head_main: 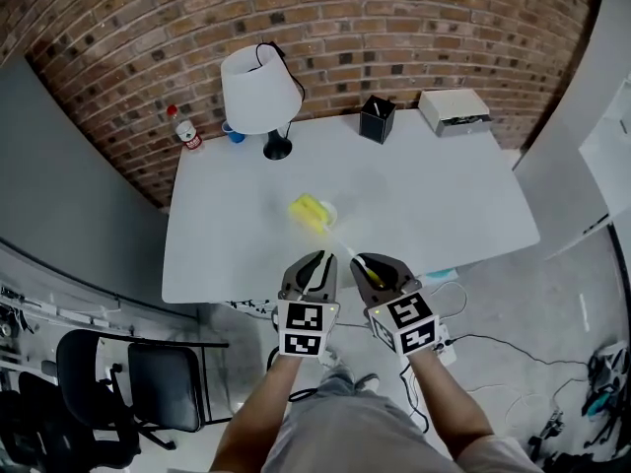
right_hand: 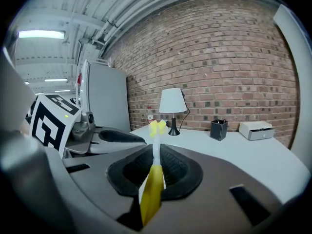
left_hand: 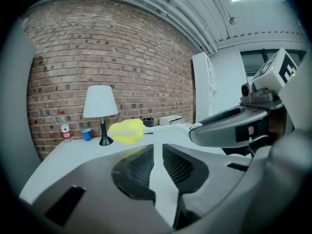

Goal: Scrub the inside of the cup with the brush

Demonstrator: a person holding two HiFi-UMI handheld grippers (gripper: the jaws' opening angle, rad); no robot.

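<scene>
A black padded office chair stands on the floor at far left, below the edge of the smooth, pale grey-white surface that runs along a rough red brick wall. At the back left corner of the surface stands a clear plastic bottle with a red cap and label. Just right of it is a small blue cup, upright and well apart from both grippers. Next comes a lamp with a white conical shade on a slim black stem and round base. Nearer the front, the brush holds its soft yellow, lobed head above the middle of the surface. A pale, rounded shape just beside the head is too blurred to tell. The left gripper has its ribbed dark jaws drawn close, a narrow slit between them and nothing in it. Beside it, the right gripper pinches the brush's flat yellow handle, and the thin white stem runs forward from the jaws to the head. Farther right at the back stand a square black pen holder and a low white box.
</scene>
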